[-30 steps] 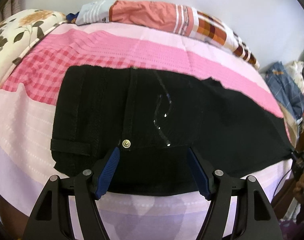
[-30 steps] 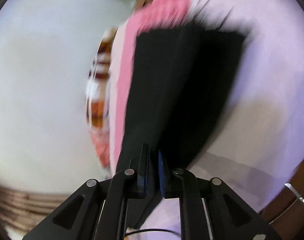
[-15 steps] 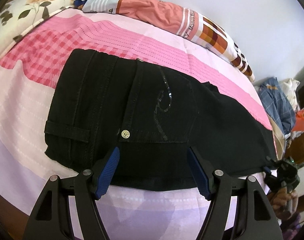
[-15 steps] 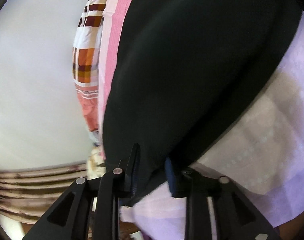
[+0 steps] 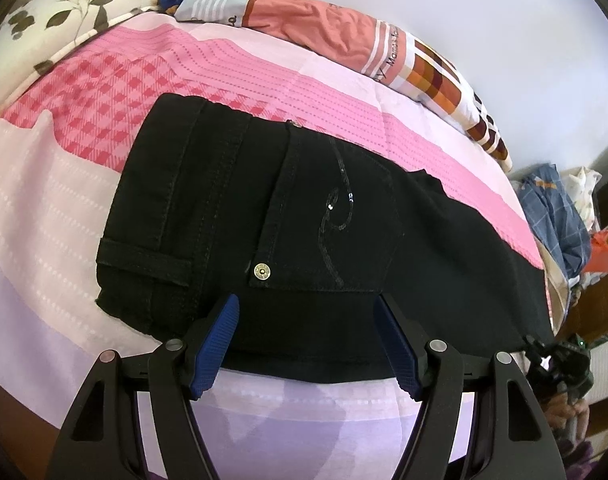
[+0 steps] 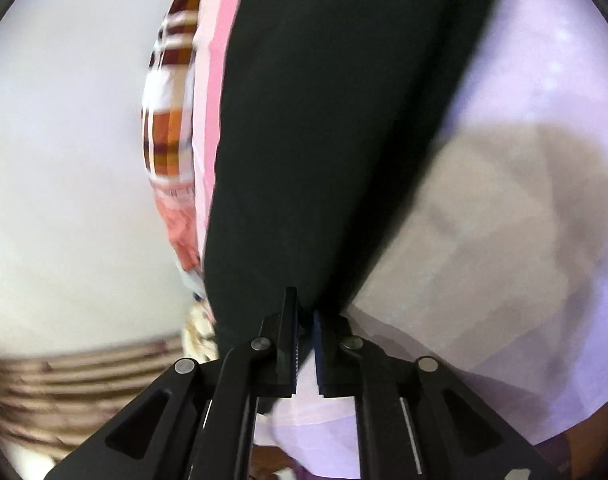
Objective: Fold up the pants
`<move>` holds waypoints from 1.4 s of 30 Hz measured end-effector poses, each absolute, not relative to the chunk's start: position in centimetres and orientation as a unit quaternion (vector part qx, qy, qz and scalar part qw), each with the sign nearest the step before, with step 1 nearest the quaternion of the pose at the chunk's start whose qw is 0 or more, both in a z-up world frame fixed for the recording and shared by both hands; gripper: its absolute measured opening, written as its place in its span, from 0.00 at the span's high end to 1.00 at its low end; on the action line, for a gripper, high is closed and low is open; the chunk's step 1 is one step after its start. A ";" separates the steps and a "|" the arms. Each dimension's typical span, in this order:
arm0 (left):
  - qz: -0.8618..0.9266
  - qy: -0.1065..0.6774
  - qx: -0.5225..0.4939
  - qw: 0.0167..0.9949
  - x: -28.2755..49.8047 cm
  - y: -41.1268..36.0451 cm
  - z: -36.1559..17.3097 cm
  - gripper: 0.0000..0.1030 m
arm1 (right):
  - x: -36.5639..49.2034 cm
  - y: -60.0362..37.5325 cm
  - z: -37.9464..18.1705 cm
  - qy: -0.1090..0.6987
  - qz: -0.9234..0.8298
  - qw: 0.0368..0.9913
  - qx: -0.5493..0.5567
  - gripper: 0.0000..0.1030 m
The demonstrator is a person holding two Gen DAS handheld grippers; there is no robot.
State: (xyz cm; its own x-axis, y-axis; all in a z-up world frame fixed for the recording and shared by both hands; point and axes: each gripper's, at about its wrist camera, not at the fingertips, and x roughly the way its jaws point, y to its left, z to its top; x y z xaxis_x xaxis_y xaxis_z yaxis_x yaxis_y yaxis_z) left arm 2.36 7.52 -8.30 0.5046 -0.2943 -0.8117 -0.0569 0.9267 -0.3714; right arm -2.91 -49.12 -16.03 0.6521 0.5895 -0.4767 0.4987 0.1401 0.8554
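Black pants (image 5: 288, 236) lie folded lengthwise across the pink and lilac bedspread (image 5: 64, 208), waistband at the left, legs running to the right. A back pocket with a brass rivet (image 5: 262, 271) faces up. My left gripper (image 5: 307, 316) is open, its blue pads just above the near edge of the seat, holding nothing. My right gripper (image 6: 306, 312) is shut on the hem end of the pants (image 6: 335, 128), which stretch away from it. The right gripper also shows in the left wrist view (image 5: 551, 354) at the far right leg end.
A floral pillow (image 5: 60, 12) sits at the back left. A folded orange and checked blanket (image 5: 367, 48) lies along the wall. A pile of clothes (image 5: 559, 216) sits off the bed's right end.
The left gripper has risen and tilted, so more of the pants shows. The right gripper has swung while holding the leg end, its jaws closing tighter on the cloth.
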 end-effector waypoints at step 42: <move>-0.050 0.476 -0.242 0.844 0.6 10.5 -6.8 0.28 | 2.1 -36.4 -12.7 0.533 0.192 0.601 0.564 0.72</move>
